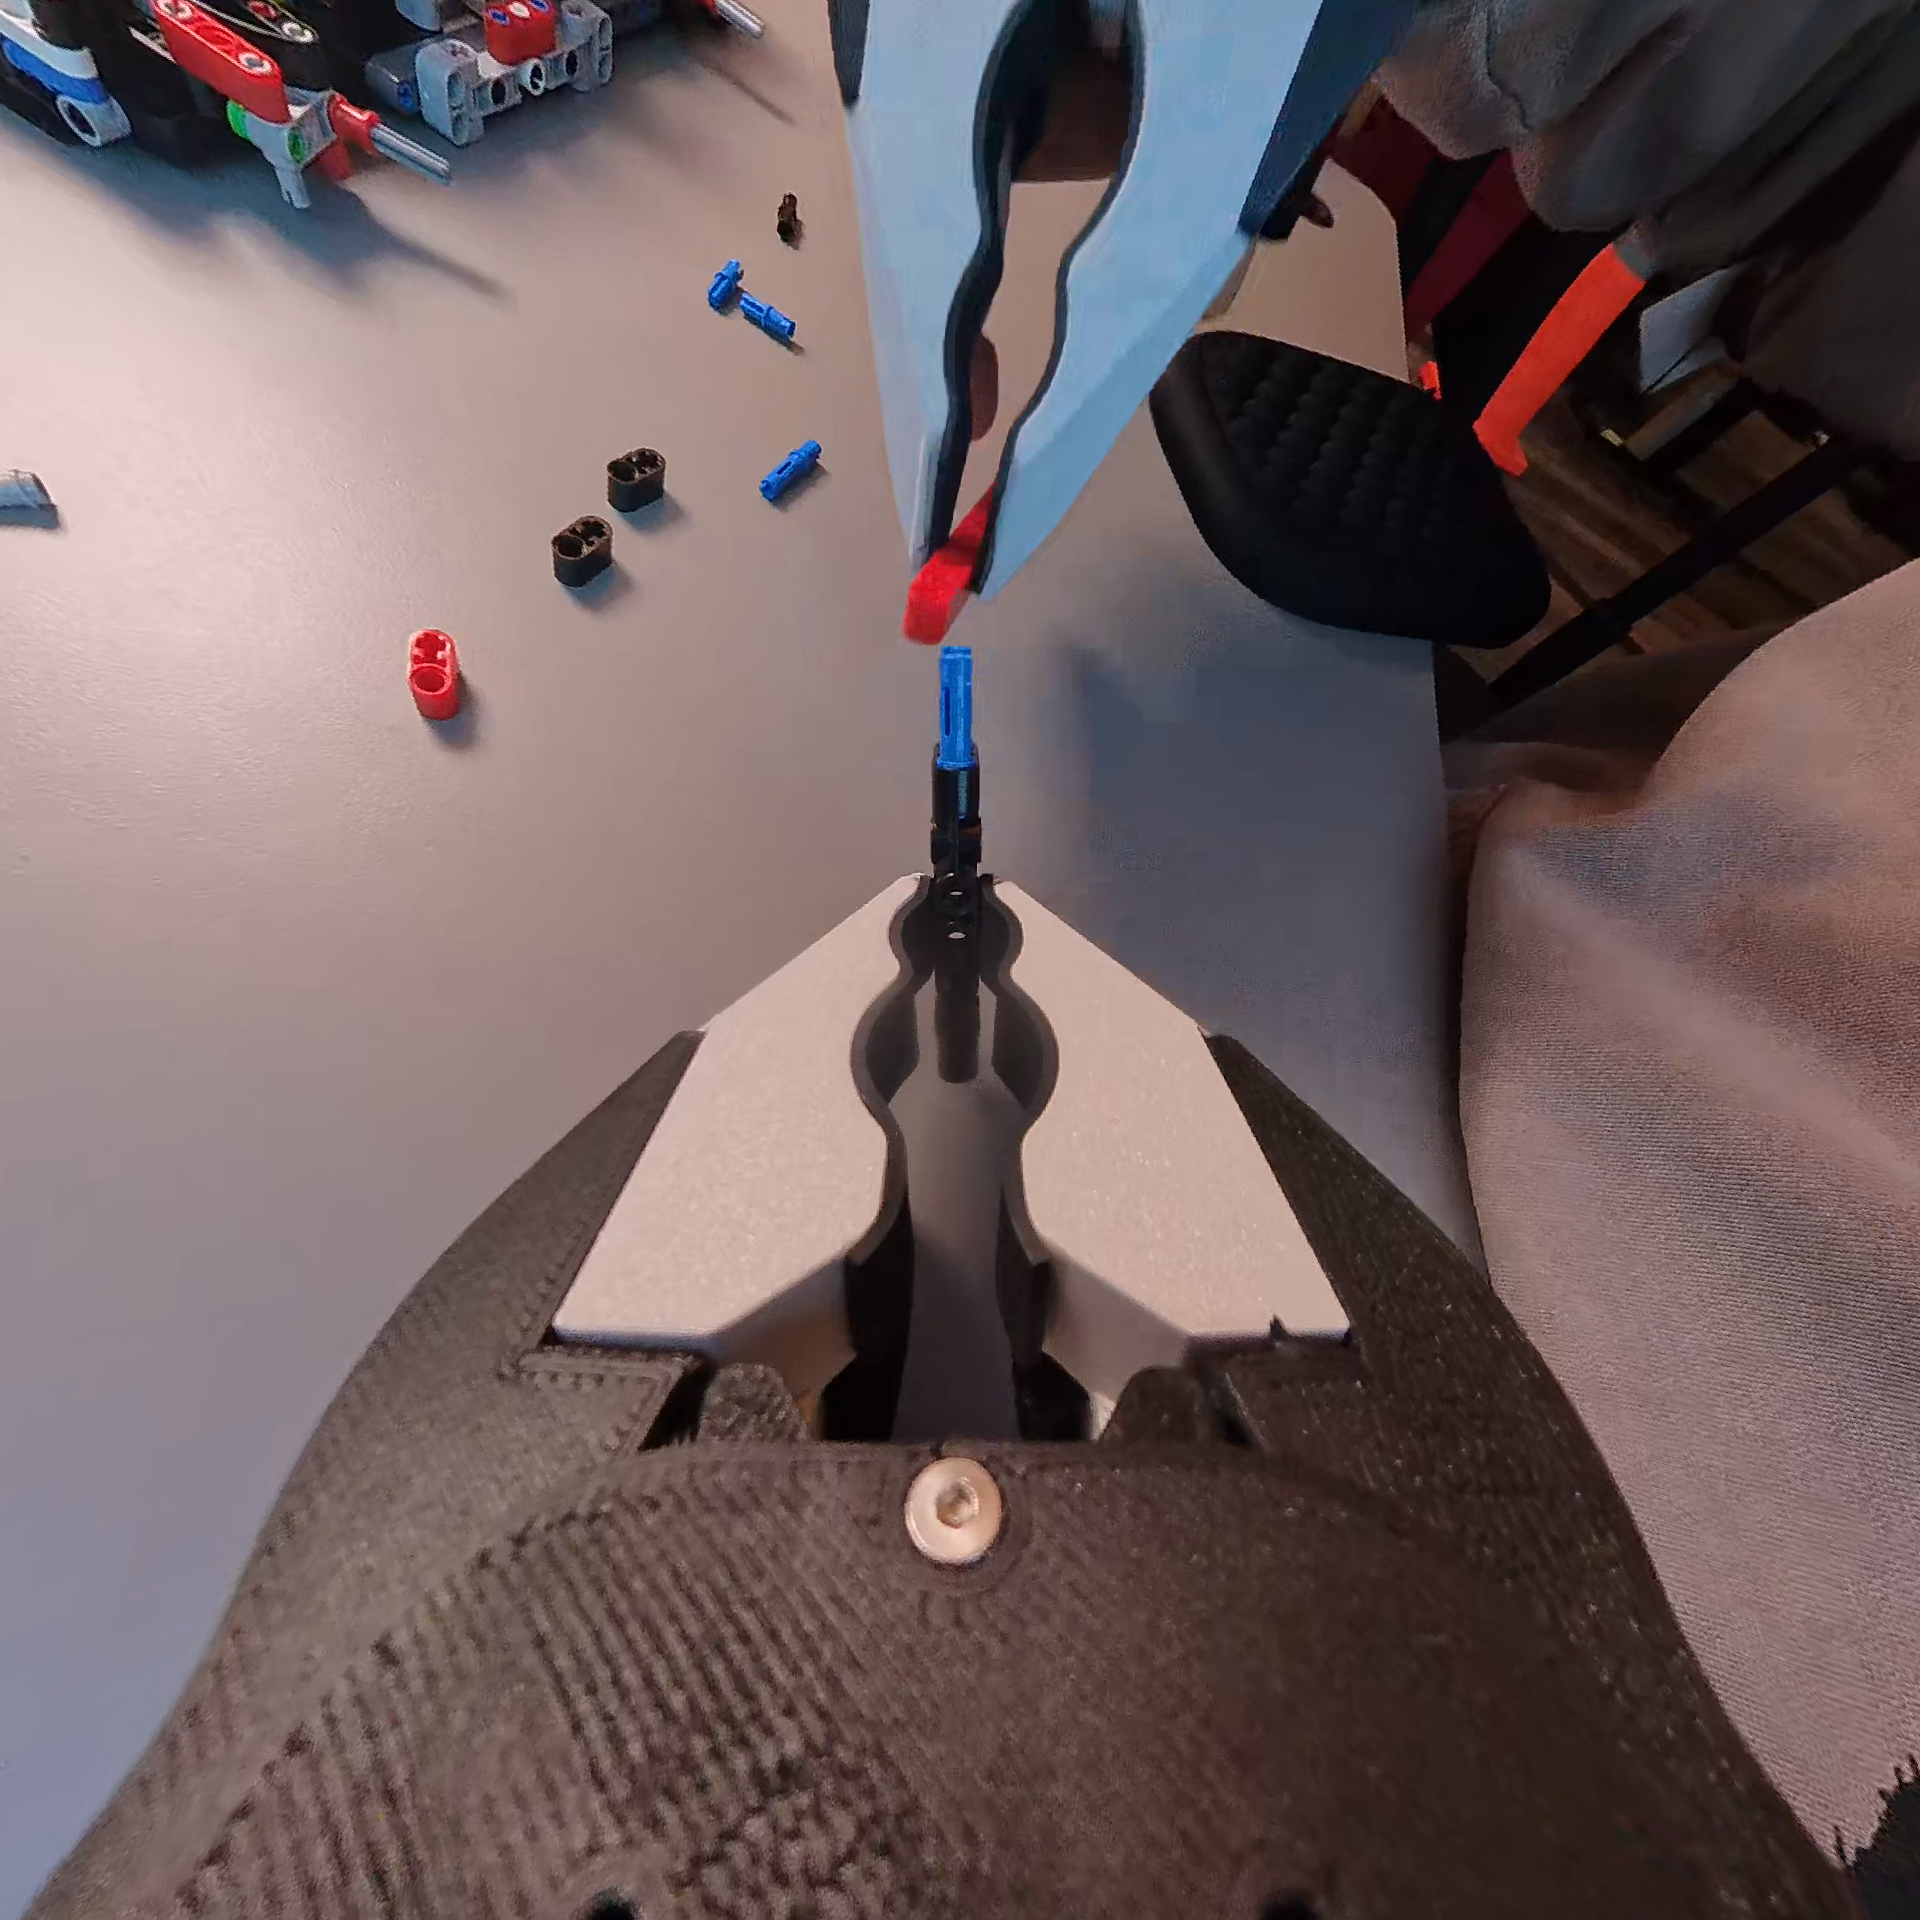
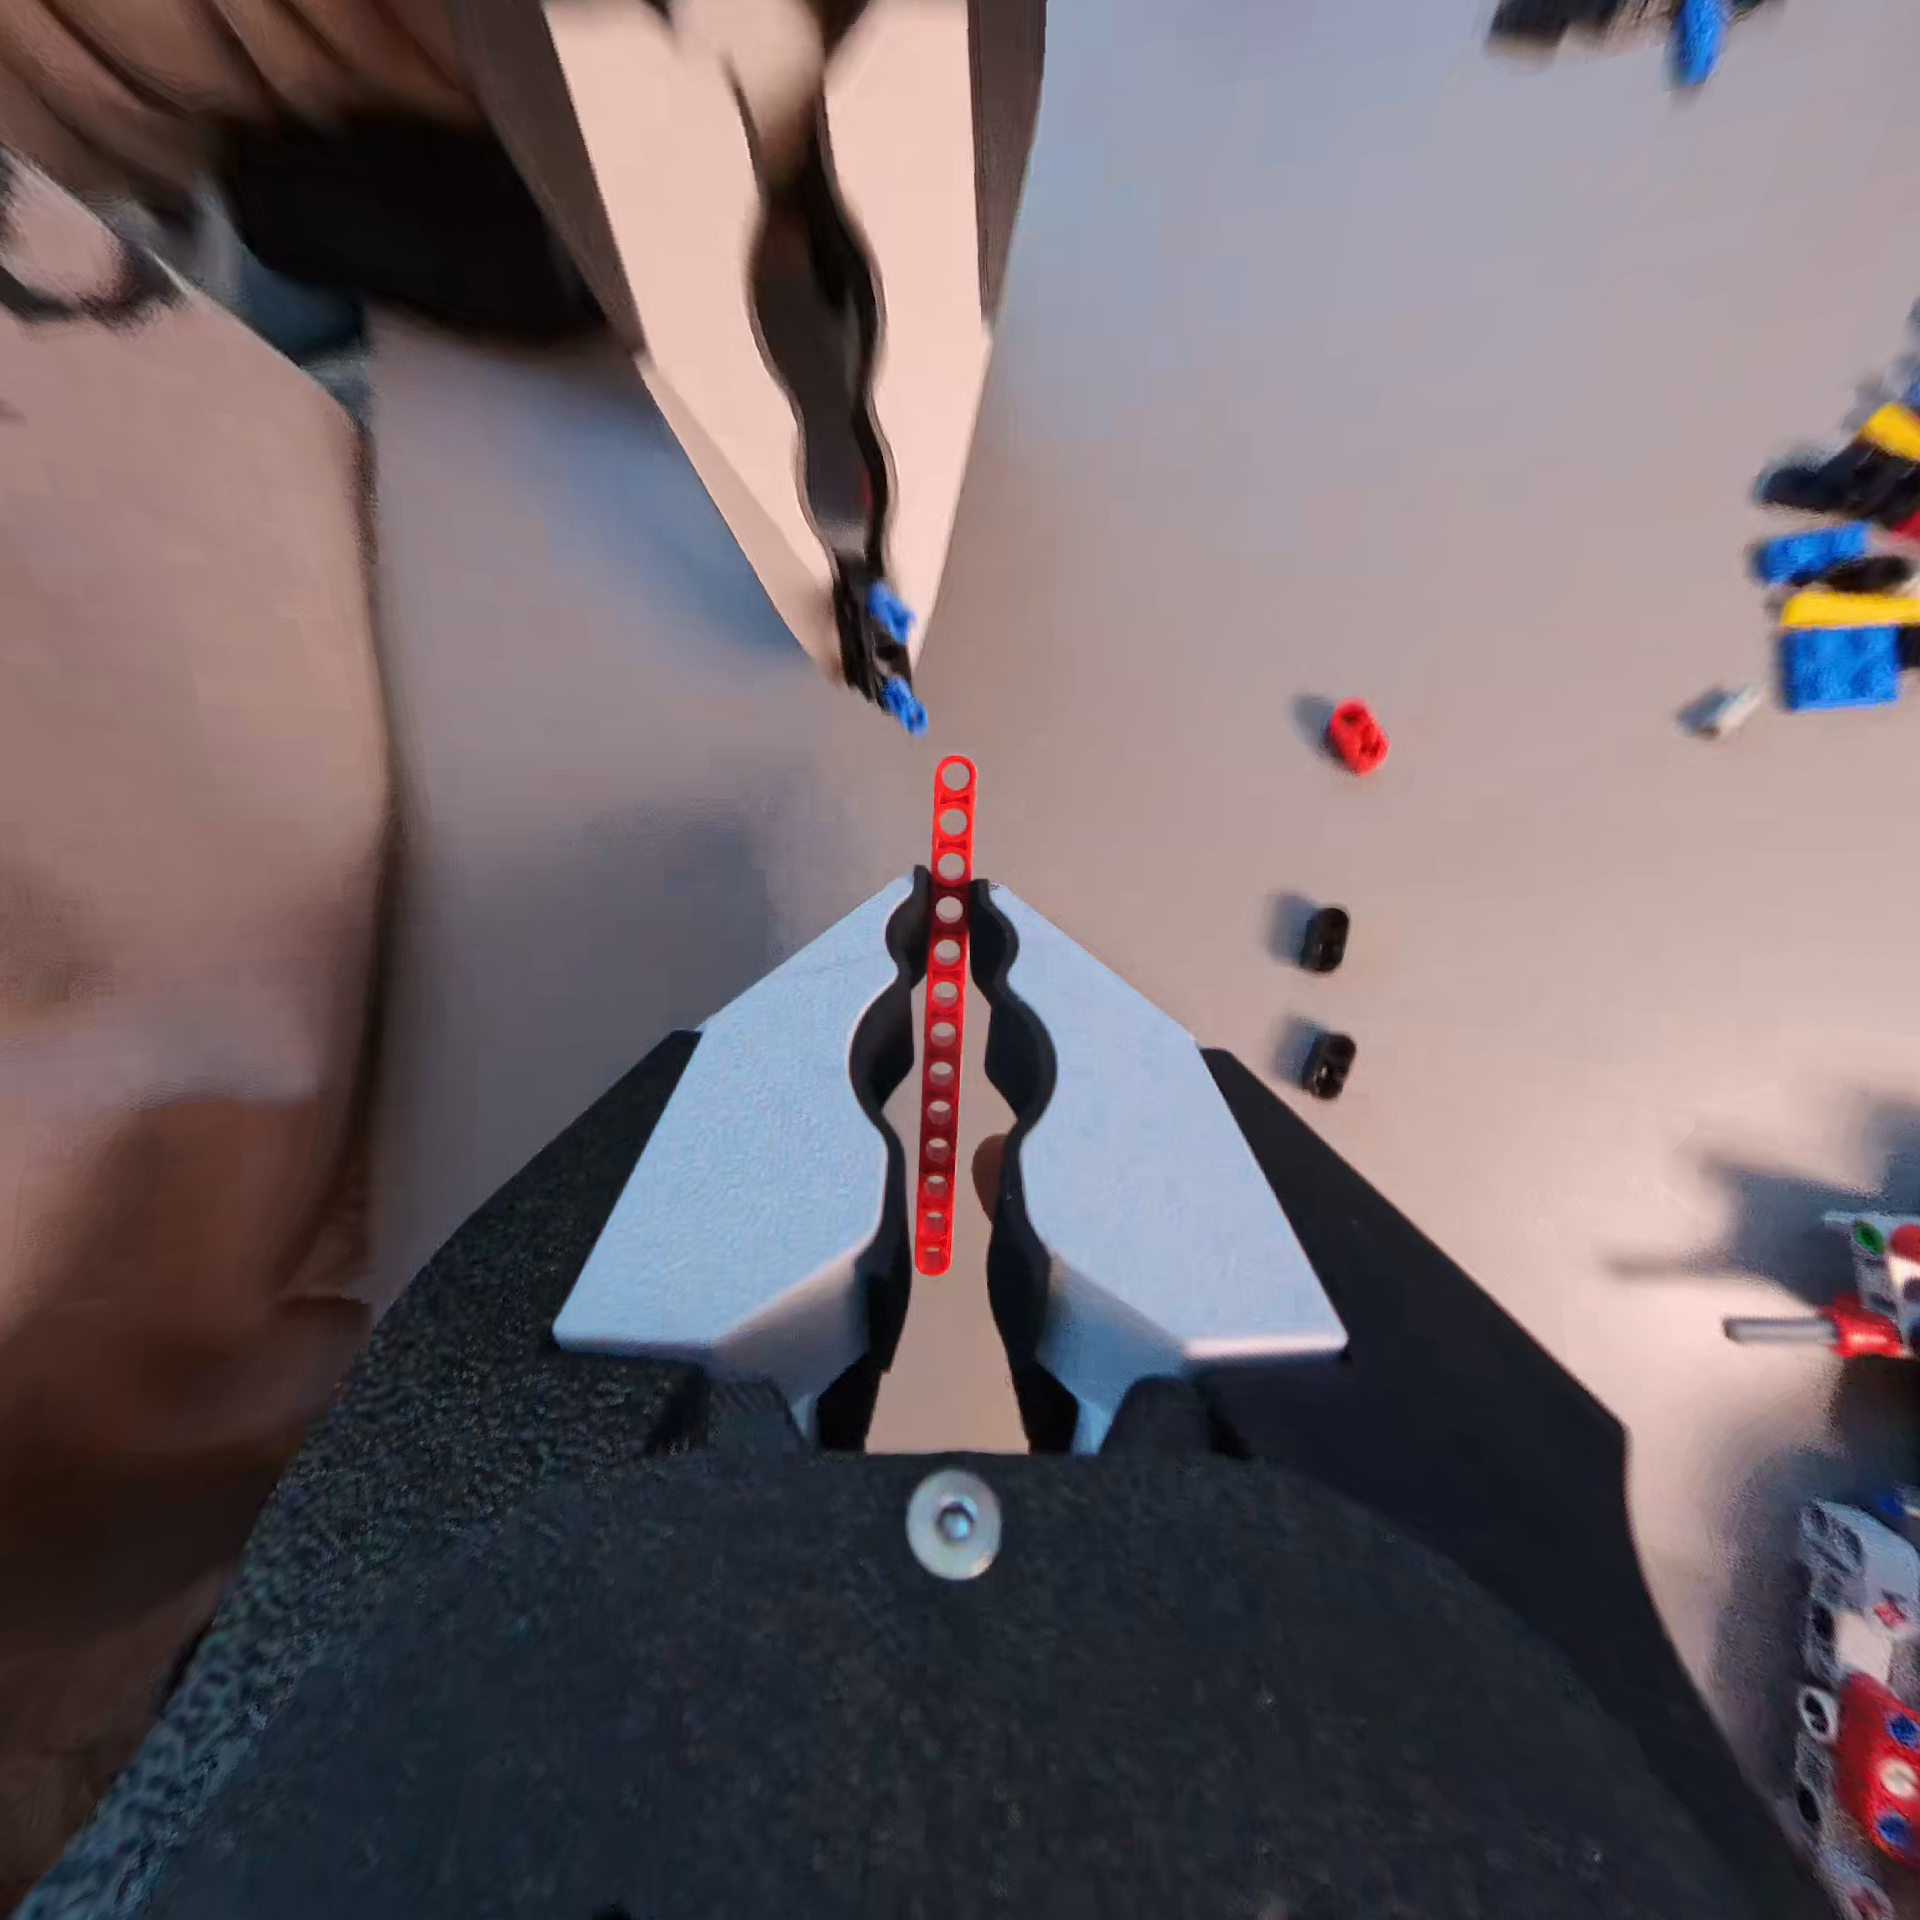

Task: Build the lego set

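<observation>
Left gripper point(image 1: 954, 883): clamped down on a black piece point(image 1: 956, 831) that has a blue pin point(image 1: 955, 707) sticking out the front, pointing straight at the other tool.

Right gripper point(image 2: 951, 883): squeezed onto a long red beam point(image 2: 945, 997) full of holes, with its first few holes poking past the tips.

Gap: the pin tip and the end of the beam are just about nose to nose over the table edge point(image 1: 1444, 935), but not touching yet as far as I can tell.

Rest of the set: half-built model point(image 1: 312, 83) sits at the far side of the table, and spare blue pins point(image 1: 790, 470), two black connectors point(image 1: 608, 514) and a red connector point(image 1: 433, 673) lie loose between.

What could go wrong: the pin misses the hole if either hand is tilted, since both parts are skinny and held only at the tips. Push off-axis and the beam could swivel in the grip, or the pin piece pops out. It's past the table edge, so a drop probably lands on the lap or floor.
</observation>
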Motion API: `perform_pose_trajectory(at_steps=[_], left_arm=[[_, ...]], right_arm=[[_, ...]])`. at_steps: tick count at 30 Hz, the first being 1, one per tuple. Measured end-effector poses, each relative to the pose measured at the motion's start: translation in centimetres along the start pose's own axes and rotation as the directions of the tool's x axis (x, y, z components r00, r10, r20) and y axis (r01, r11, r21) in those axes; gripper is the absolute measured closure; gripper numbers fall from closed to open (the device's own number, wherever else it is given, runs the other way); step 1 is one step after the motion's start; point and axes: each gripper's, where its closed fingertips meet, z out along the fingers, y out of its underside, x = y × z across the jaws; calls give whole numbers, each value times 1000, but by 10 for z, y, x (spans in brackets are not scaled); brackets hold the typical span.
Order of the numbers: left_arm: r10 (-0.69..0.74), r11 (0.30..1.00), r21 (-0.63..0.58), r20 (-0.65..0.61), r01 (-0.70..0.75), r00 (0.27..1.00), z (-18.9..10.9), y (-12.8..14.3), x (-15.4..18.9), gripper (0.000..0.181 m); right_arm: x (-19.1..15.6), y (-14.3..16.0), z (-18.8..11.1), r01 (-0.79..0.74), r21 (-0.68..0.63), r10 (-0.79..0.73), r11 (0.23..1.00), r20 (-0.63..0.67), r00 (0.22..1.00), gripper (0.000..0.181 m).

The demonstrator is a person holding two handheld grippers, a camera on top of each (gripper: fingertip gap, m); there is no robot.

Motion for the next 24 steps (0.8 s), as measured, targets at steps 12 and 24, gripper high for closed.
perform_pose_trajectory(at_steps=[12, 24], left_arm=[[-16, 999, 32, -80, 18, 997, -1, -6, 12, 176], [-91, 996, 3, -186, 93, 978, 1, -2, 23, 176]], right_arm=[[-18, -34, -5, -196, 193, 141, 961, 263, 955, 177], [-26, -27, -1, -181, 110, 137, 977, 327, 935, 177]])
